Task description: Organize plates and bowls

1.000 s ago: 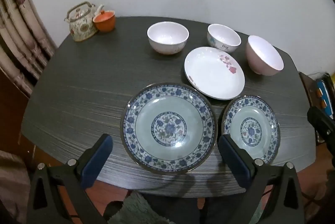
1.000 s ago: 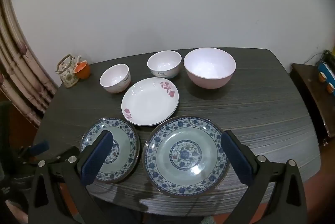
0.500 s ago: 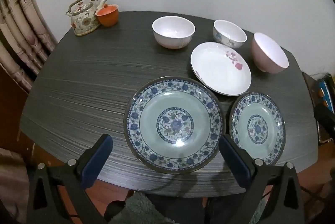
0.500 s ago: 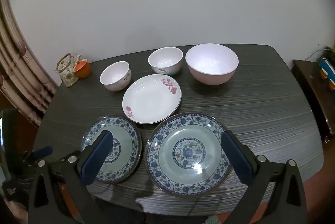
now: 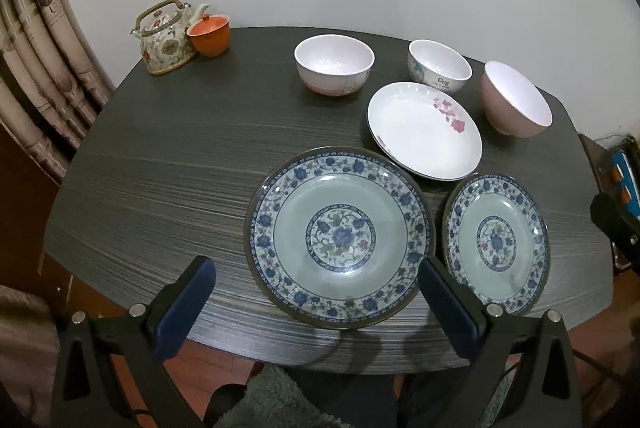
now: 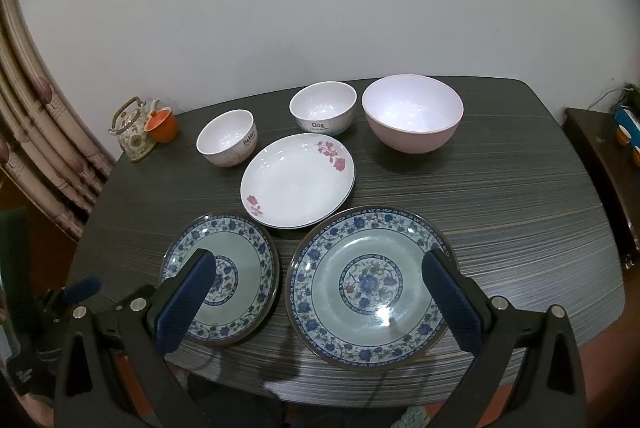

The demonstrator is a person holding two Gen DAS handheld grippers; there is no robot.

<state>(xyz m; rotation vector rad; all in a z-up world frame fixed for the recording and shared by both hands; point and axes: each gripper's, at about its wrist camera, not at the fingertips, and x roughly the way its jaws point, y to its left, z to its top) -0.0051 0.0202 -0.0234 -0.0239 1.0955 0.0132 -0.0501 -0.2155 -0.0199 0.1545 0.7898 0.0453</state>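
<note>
Near the table's front edge, the large blue-patterned plate [image 6: 370, 286] looks glazed, slippery and breakable, best pinched at its rim by the right gripper [image 6: 320, 298], which, like the left gripper [image 5: 316, 302], hangs wide and empty.

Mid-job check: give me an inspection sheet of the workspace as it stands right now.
Surface: dark wood-grain table, nothing stacked.
Job's things: large blue plate, small blue plate, white floral plate, pink bowl, two white bowls, all separate.
Clutter: teapot and orange cup at the far corner.
Grippers: left gripper and right gripper open, empty.
Cables: thin cable by the wall.
Surroundings: curtain, side cabinet.
</note>
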